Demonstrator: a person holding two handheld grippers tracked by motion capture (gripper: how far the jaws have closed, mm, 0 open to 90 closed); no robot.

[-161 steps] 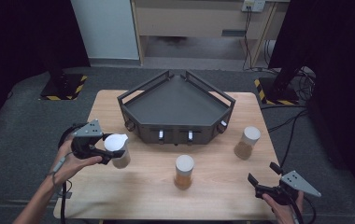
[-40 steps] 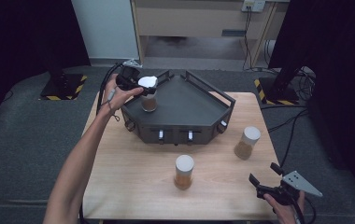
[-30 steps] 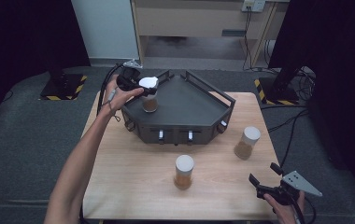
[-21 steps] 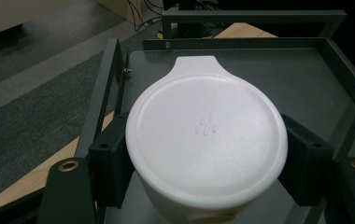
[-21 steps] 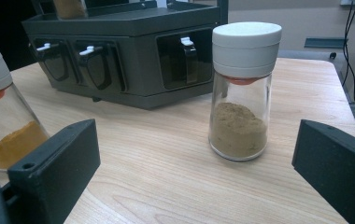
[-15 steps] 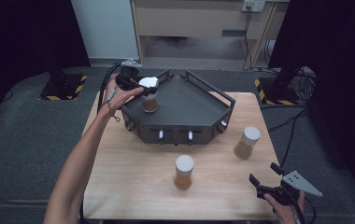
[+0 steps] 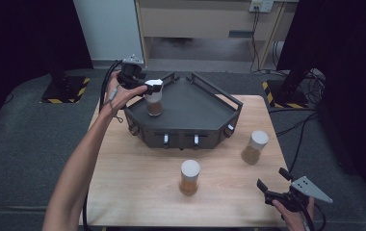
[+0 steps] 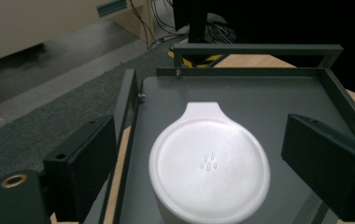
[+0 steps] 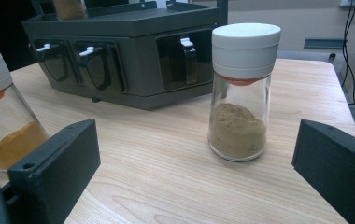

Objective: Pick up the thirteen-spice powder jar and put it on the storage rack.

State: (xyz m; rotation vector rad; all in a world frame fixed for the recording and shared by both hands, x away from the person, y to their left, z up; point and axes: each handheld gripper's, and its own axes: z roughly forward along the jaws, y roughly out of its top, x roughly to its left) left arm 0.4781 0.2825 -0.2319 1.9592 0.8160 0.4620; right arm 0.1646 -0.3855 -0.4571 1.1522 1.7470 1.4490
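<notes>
Since 5 s ago the left hand-held gripper [image 7: 145, 86] carried the spice jar [image 7: 154, 97] from the table [image 7: 137, 178] onto the dark rack [image 7: 190, 103]. Jaws have just been opening, now apart w/ gaps both sides; jar stands upright between & just below them. Right hand-held gripper [image 7: 273, 182] unmoved, jaws apart, nothing held.

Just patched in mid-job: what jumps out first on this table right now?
The dark angular rack at the table's far side, with a white-lidded spice jar standing on its top near the left corner. The left gripper sits around that jar's lid, jaws just opened and clear of it. Two more spice jars wait on the wooden table: one with orange powder in front of the rack, one with brown powder at right, ahead of the open right gripper.
</notes>
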